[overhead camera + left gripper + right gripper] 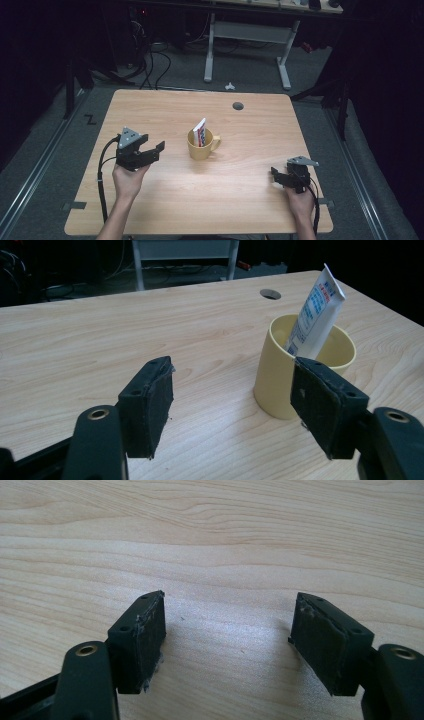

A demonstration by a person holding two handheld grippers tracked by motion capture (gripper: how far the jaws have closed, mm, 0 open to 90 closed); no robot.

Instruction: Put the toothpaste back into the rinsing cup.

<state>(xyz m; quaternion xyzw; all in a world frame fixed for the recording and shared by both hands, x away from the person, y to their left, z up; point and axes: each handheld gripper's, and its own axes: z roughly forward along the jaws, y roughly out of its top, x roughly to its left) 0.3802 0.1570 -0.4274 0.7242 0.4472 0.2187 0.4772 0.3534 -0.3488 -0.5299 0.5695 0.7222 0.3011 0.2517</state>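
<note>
Left gripper [152,145]: you held it wide apart, left of centre, aimed at the cup [201,145].
Tube [200,132]: it leaned inside the cup.
Right gripper [227,640]: apart, empty, lower right, waiting.

1. The right gripper [227,635] points down at the pale wood-grain worktop [215,540].
2. Its two black fingers [142,640] stand wide apart, with bare wood between them.
3. The pads look scuffed along their edges.

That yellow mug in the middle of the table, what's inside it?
A white tube with blue print stands tilted inside the yellow mug, its flat end poking above the rim. The mug's wall hides the tube's lower end and the bottom.
</note>
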